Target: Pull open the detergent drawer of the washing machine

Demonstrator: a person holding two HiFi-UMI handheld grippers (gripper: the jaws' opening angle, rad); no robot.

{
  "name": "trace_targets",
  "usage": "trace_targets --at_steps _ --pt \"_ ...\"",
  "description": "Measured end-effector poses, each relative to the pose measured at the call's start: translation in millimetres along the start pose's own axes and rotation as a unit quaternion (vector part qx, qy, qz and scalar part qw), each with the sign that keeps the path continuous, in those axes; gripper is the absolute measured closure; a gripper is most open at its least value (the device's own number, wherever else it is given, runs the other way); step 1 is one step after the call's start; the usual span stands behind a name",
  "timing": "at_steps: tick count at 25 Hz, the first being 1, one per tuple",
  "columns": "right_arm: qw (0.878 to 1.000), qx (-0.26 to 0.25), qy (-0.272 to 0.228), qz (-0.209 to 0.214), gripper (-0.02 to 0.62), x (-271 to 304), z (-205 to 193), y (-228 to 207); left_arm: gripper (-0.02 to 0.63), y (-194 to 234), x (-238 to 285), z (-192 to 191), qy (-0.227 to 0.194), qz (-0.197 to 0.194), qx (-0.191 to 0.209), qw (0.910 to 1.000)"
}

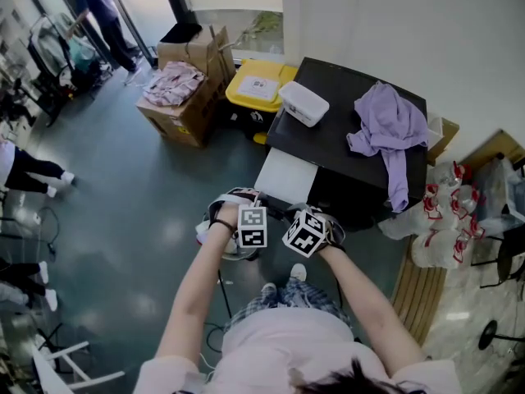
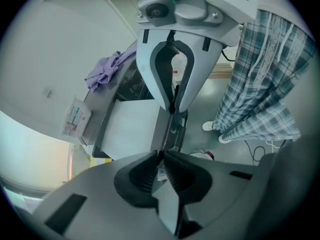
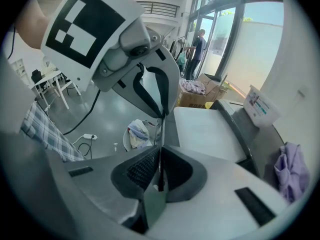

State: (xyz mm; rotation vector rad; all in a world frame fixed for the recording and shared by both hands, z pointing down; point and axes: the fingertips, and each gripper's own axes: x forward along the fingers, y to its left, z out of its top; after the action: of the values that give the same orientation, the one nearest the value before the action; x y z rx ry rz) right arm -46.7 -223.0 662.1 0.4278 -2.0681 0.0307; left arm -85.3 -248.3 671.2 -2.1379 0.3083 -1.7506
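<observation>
Detergent drawer (image 1: 285,175) jutting from the near left side of the black washing machine (image 1: 332,150) in the head view, toward the person. Flat white top face, dark rails along its sides, dark front lip nearest the grippers.

Left gripper (image 2: 161,154) clamped on that front lip: jaws almost together, only the thin edge between the ribbed pads. Right gripper (image 3: 159,151) just beside it, likewise nearly closed, pinching a thin dark strip of the same lip running up from the pads to the drawer's front. Both aimed steeply downward, marker cubes side by side in the head view, just apart, below the drawer's near edge. Bare forearms reaching forward from a pale shirt. Checked trousers and white shoes visible past the left gripper.

On top of the machine: a crumpled purple garment (image 1: 385,130) toward the right, one sleeve trailing toward the near edge, and a white lidded box (image 1: 303,103) near the back left corner, the two well apart.

Beyond the machine, a yellow bin (image 1: 256,89) close against it, then an open cardboard box (image 1: 184,109) heaped with pinkish clothes. On the grey floor under the left gripper, a round white basket (image 3: 135,134) holding laundry. Right of the machine, clear bags (image 1: 435,220) with red print beside a slatted wooden board. People standing near the glass doors at far left.
</observation>
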Motion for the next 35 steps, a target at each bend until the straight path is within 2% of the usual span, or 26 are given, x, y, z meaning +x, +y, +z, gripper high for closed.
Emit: trace_targets --at_steps 15,22,35 --pt "1.000 0.010 0.008 0.007 0.551 -1 -2 75 0.546 -71 -22 -12 -0.016 -0.012 -0.001 0.9998" --pt "1.000 0.020 0.000 -0.007 0.549 0 -7 79 0.546 -77 -21 -11 -0.021 0.001 -0.019 0.9996" --pt "0.999 0.040 -0.011 -0.017 0.540 -1 -10 79 0.541 -78 -24 -8 -0.044 -0.001 -0.046 0.9980"
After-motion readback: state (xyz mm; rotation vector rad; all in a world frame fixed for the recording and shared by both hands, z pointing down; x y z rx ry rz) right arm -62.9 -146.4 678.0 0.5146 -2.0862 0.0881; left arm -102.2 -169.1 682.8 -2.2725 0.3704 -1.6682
